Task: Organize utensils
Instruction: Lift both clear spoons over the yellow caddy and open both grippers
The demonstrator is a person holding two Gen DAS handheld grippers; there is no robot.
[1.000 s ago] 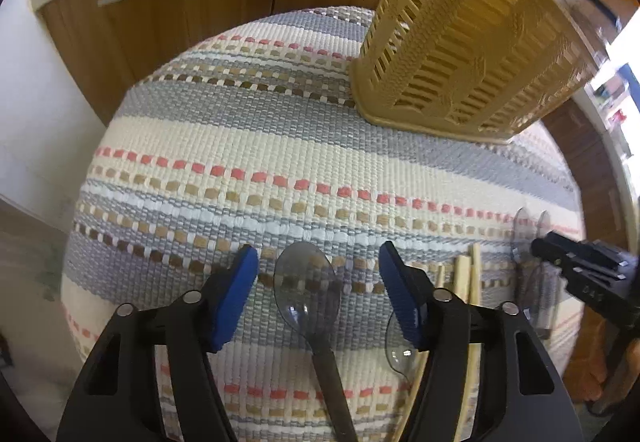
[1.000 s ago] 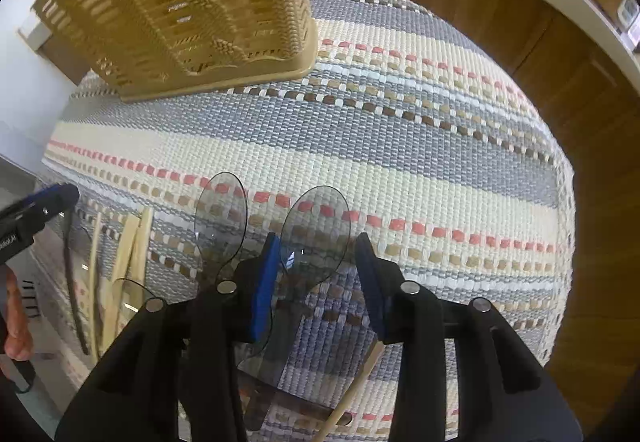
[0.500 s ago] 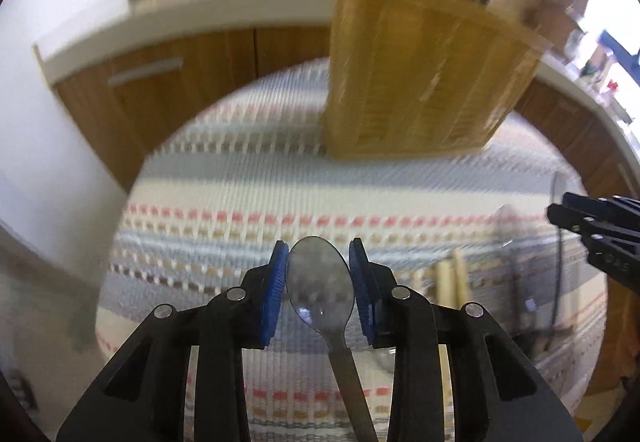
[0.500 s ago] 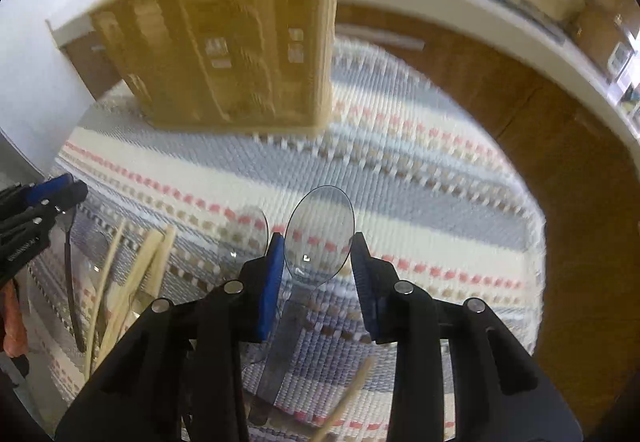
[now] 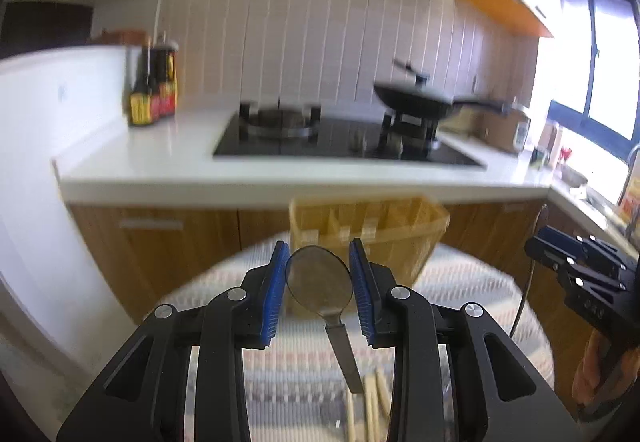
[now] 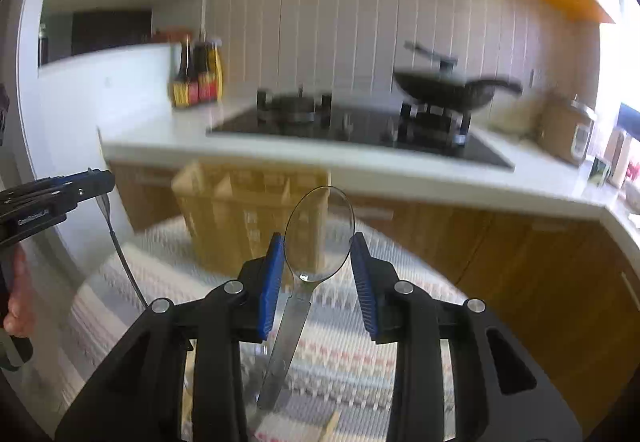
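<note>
Each gripper (image 5: 319, 284) (image 6: 318, 274) pinches a clear spoon (image 5: 319, 282) (image 6: 319, 234) — bowl between pads.

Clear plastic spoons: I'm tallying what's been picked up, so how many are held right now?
2. One clear plastic spoon sits between the left gripper fingers, the other clear plastic spoon between the right gripper fingers. More may lie hidden below on the striped woven mat.

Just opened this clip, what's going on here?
A person is sorting utensils, with a hand-held gripper in each hand. The left hand-held gripper is clamped on the bowl of a clear grey plastic spoon, and the right hand-held gripper grips a second clear spoon the same way. Both spoons are held off the striped mat, facing the tan divided caddy ahead. Wooden chopsticks lie on the mat.
</note>
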